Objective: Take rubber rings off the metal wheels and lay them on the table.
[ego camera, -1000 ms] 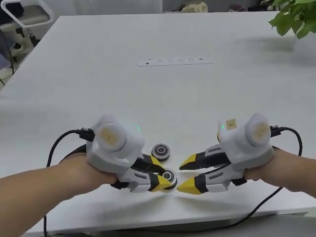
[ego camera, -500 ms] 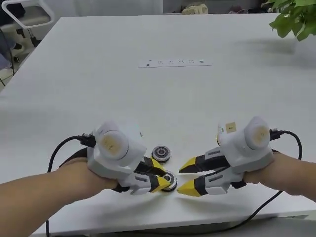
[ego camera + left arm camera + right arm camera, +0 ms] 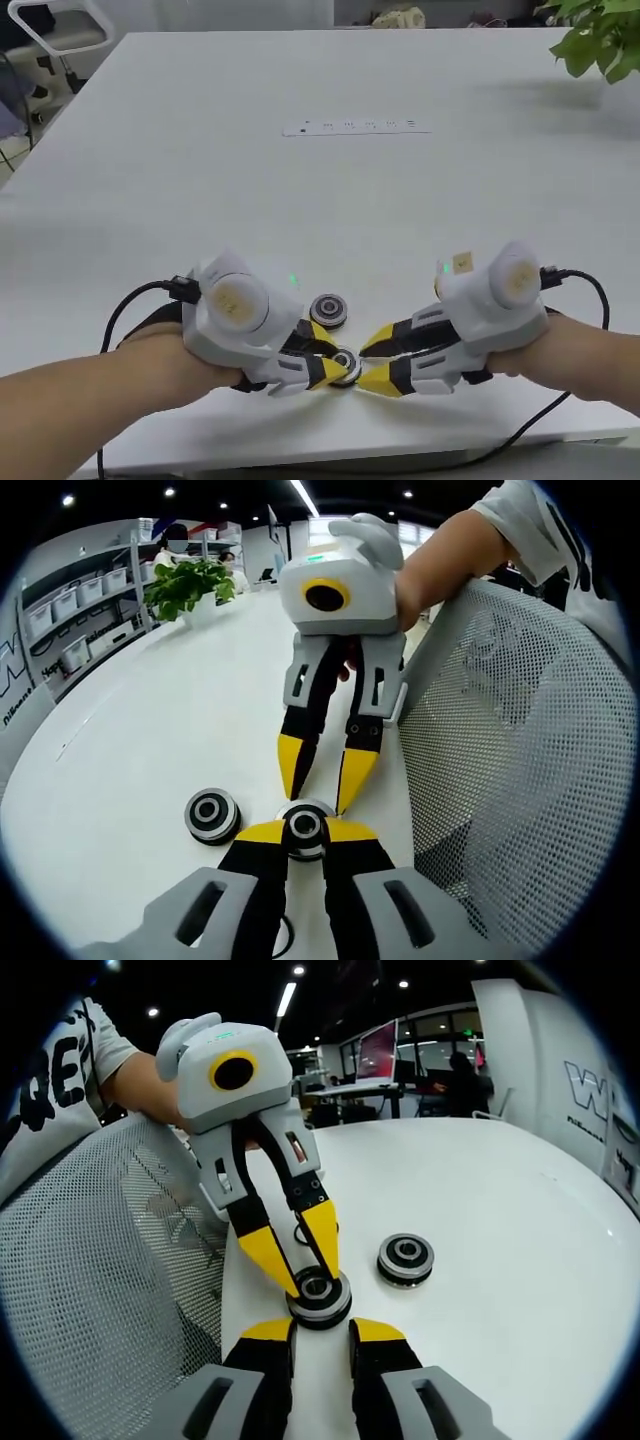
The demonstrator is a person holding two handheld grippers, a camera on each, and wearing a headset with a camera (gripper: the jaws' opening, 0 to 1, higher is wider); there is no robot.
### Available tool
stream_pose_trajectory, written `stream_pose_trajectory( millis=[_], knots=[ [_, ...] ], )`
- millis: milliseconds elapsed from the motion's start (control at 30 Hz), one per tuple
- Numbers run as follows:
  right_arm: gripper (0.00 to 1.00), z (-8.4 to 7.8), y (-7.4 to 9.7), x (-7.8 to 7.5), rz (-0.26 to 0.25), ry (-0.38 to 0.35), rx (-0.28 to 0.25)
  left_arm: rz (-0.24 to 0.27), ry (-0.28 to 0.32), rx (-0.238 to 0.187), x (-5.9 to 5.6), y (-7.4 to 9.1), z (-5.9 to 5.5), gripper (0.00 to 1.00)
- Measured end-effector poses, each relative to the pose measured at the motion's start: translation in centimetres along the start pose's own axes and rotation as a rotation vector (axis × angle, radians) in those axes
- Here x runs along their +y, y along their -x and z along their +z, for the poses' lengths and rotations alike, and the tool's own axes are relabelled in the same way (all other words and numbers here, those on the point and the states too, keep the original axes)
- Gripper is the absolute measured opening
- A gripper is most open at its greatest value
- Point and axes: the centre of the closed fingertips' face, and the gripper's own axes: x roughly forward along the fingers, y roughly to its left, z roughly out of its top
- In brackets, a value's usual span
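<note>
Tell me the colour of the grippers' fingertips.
The fingertips are yellow, clearest in the left gripper view.

Left gripper (image 3: 316,1282) clamps a wheel (image 3: 320,1302) — right gripper (image 3: 322,1332) spread, seemingly just short.

On my feed, the head view gives me a wide white table (image 3: 300,200) with a flat strip of sockets (image 3: 355,127) set in it at 12 o'clock. A leafy green plant (image 3: 600,40) hangs in at 1 o'clock, and a white chair (image 3: 60,38) stands off the table's corner at 11 o'clock. In the left gripper view I see a grey mesh chair back (image 3: 520,760) at 3 o'clock and shelves of white bins (image 3: 85,620) at 10 o'clock. The right gripper view shows me small ceiling lights (image 3: 298,970) on a dark ceiling at 12 o'clock and a pale wall with large lettering (image 3: 590,1090) at 2 o'clock.
</note>
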Motion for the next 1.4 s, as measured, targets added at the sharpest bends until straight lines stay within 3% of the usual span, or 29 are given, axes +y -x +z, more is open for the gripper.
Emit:
stream_pose_trajectory(
  millis=[1400],
  knots=[
    [0.08, -0.17, -0.17, -0.09, -0.006, -0.060, -0.008, 0.021, 0.000, -0.002, -0.06, 0.01, -0.01, 0.08]
  ],
)
